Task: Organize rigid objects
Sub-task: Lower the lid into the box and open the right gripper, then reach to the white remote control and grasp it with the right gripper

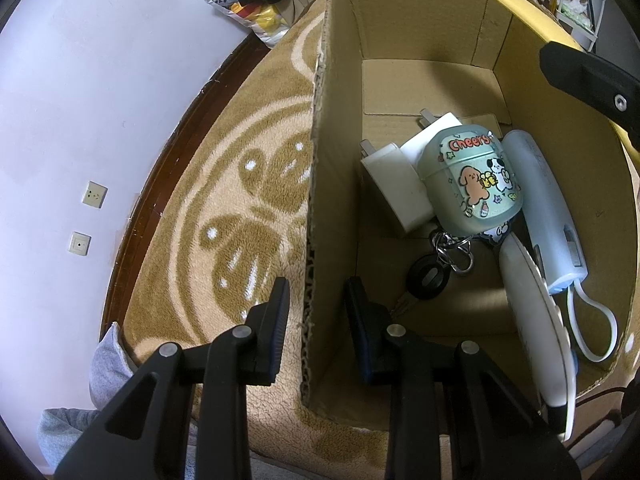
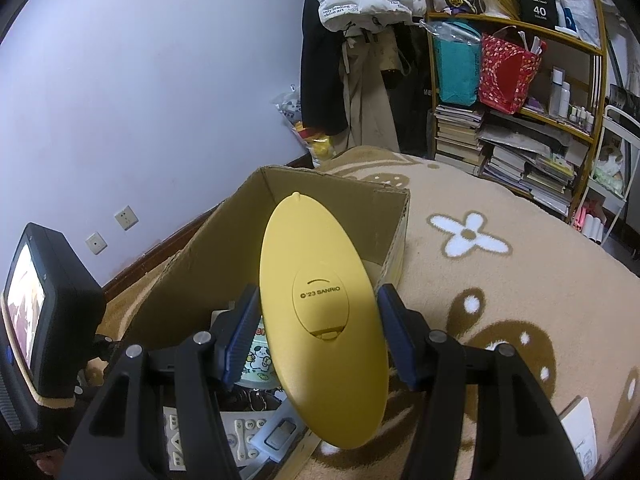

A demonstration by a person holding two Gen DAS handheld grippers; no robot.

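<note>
Left gripper point(image 1: 316, 320) jaws partly open, straddling the near wall of the cardboard box point(image 1: 320, 184), one finger outside over the rug point(image 1: 240, 200), one inside; gripping nothing firmly. Right gripper point(image 2: 318, 336) jaws wide, yellow oval remote point(image 2: 320, 300) between the pads, back side up, above the box's right edge; whether both pads touch it is unclear. In the box: two white chargers point(image 1: 400, 184), green earbud case point(image 1: 472, 184), keys point(image 1: 428, 276), pale blue device point(image 1: 548, 216), white remote point(image 1: 536, 320).

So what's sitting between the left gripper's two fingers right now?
In the left wrist view, the cardboard box's near side wall stands between the left gripper's open fingers: one finger outside over the rug, one inside.
</note>
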